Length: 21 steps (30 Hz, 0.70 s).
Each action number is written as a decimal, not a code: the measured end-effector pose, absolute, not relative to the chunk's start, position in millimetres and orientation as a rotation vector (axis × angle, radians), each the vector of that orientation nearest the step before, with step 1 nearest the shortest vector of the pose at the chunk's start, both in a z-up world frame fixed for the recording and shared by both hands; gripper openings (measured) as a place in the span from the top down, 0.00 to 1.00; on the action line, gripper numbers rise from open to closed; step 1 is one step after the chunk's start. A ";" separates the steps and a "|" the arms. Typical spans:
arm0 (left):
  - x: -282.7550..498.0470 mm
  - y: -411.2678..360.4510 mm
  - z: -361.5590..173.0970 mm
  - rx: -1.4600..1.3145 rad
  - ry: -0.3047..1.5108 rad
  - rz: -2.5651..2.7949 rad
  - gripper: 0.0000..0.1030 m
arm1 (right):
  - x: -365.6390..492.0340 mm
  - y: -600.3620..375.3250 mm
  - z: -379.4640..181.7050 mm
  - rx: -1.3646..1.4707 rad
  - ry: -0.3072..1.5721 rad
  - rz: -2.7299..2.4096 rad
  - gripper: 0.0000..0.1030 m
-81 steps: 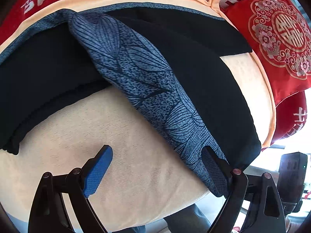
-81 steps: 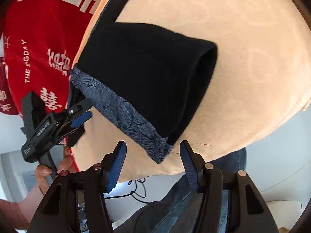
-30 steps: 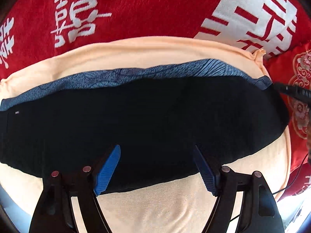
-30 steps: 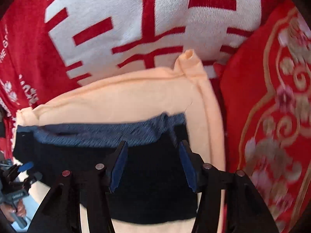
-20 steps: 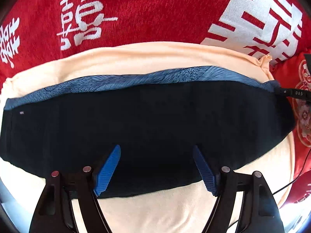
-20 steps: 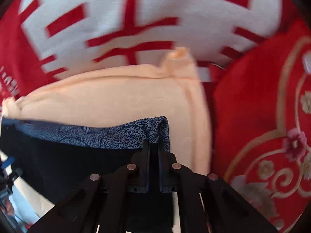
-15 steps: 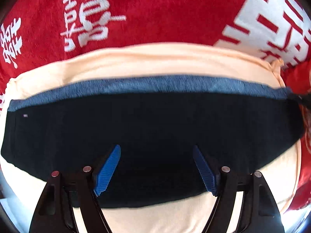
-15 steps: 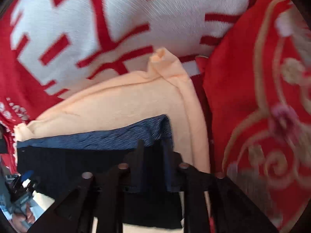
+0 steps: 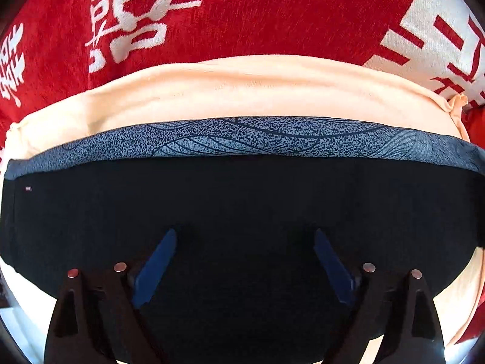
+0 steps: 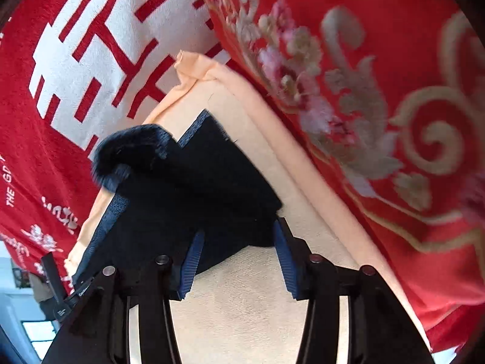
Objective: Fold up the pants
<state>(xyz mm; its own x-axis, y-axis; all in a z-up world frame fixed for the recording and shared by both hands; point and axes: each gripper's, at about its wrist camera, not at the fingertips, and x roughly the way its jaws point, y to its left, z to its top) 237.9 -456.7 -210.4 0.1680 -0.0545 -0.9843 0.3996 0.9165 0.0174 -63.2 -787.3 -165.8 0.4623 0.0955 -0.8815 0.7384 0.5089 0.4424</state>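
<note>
Blue ribbed pads [image 9: 156, 265] of the left gripper [image 9: 242, 261] are being held spread wide over the black face of the pants [image 9: 242, 212], with nothing pinched between them; whether they are touching the cloth cannot be told. The garment is lying as one long band across the peach cushion cover [image 9: 242, 91], its patterned blue-grey panel [image 9: 242, 139] showing along the far edge. This is judged to be a lengthwise fold already laid, with the left gripper poised near the middle of the near edge.

In the right wrist view, the right gripper [image 10: 239, 242] is likewise being held with its pads [image 10: 191, 261] apart, gripping nothing, above one end of the pants [image 10: 197, 188]. There a dark bunched lump [image 10: 130, 154] is standing proud of the flat layers, so this end is judged to need smoothing or squaring before a crosswise fold.

Around the cover, a red blanket [image 9: 242, 15] is carrying large white Chinese characters, apparently the double-happiness sign, and the Latin letters "THE" and "GD" are legible at the left of the right wrist view. A red cushion [image 10: 379, 91] with gold scrolls and pink flowers is lying beside the cover. A tiny pale tag on the pants cannot be read.
</note>
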 end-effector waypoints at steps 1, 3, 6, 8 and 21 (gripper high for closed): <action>239.0 -457.9 -210.4 0.310 1.370 -0.332 0.10 | -68.5 -788.6 -160.3 0.990 1.018 -0.499 0.50; 240.4 -458.7 -210.7 0.311 1.372 -0.331 0.10 | -79.9 -787.6 -157.1 1.022 0.998 -0.507 0.50; 242.3 -461.1 -210.5 0.309 1.365 -0.325 0.09 | -76.5 -787.9 -179.8 1.089 1.024 -0.447 0.50; 239.9 -462.7 -212.7 0.305 1.364 -0.322 0.08 | -67.2 -794.0 -196.8 1.136 0.994 -0.415 0.50; 236.7 -457.9 -214.4 0.335 1.362 -0.328 0.06 | -10.8 -802.4 -198.1 0.947 1.185 -0.381 0.69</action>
<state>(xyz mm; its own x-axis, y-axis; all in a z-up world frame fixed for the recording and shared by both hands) 236.7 -457.9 -214.4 0.1767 -0.0339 -0.9837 0.4169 0.9079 0.0436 -10.8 -802.4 -198.1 0.3712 0.2117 -0.9041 0.6991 0.5771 0.4222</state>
